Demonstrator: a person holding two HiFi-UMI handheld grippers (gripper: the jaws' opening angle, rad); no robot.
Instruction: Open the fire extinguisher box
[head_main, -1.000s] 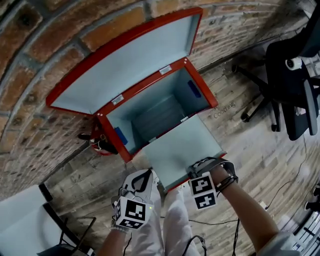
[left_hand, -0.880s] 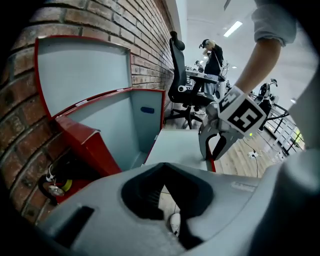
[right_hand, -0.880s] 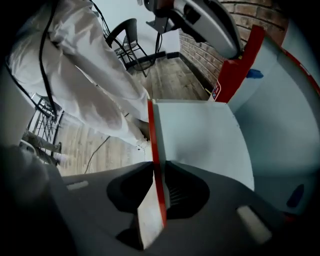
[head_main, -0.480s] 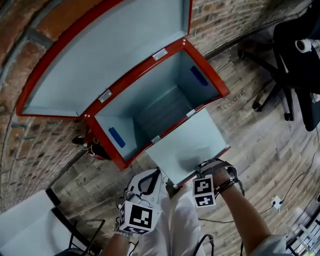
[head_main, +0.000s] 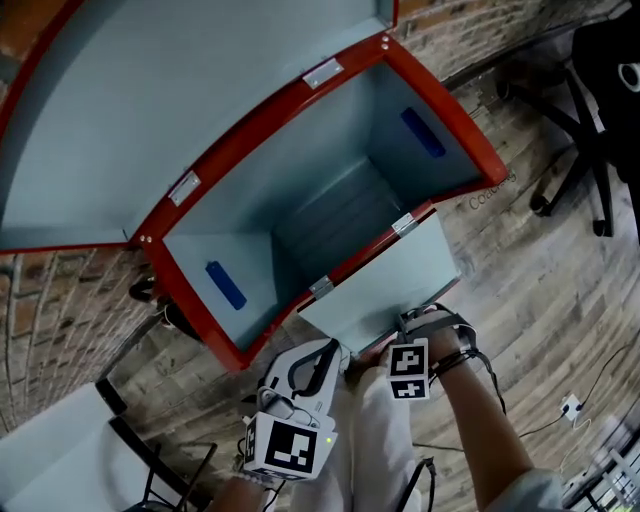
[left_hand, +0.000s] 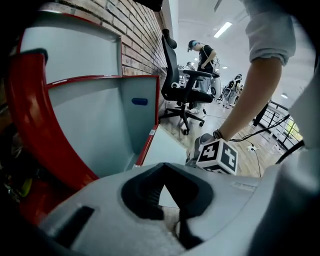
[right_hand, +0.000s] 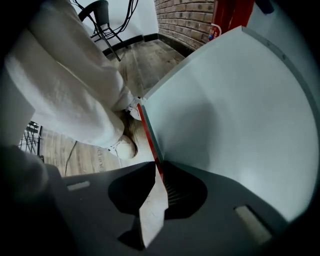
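Risk: the right gripper (head_main: 378, 352) pinches only the thin red lip of the front flap (head_main: 400, 280) of the fire extinguisher box (head_main: 290, 190), which stands on the floor (head_main: 540, 280) with its lid (head_main: 150, 110) up; a slip there lets the flap drop hard. The left gripper (head_main: 322, 358), just beside that lip, has its fingers drawn together on nothing. Versus a second ago: the right fingers have just been closing on the lip, both grippers sit lower, and the flap hangs further down from the box.

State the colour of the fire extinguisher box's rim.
Red; the box rim shows best in the head view.
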